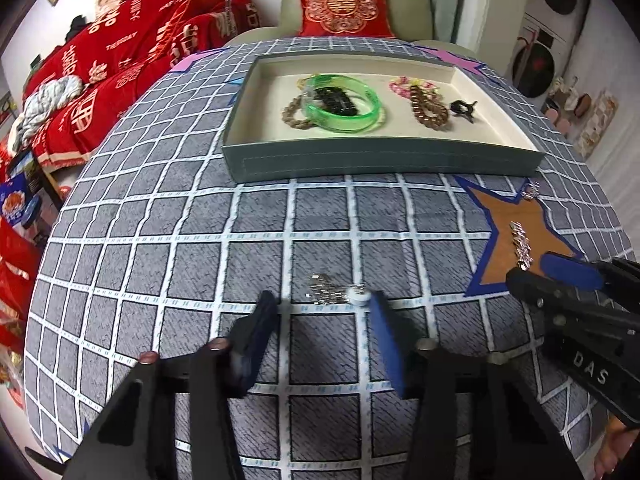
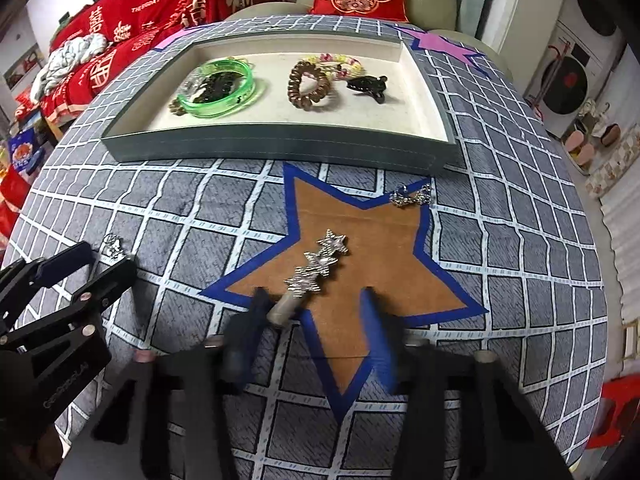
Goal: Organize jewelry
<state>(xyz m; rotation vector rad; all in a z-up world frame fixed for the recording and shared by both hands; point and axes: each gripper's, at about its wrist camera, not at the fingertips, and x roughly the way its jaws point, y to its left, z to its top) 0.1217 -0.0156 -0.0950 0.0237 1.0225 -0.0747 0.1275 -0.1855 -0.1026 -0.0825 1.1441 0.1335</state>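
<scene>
Sitting already in the far tray are a green bangle, a brown coil band, beads and a black claw clip, so roughly half looks sorted. Left on the cloth are a silver chain piece between the part-open left gripper's fingers (no pad visibly pressing), a star hair clip whose near end lies inside the half-closed right gripper, held or not I cannot tell, and a small chain near the tray.

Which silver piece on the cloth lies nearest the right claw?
The long star-shaped hair clip on the brown star; the small silver chain lies farther away, by the tray.
</scene>
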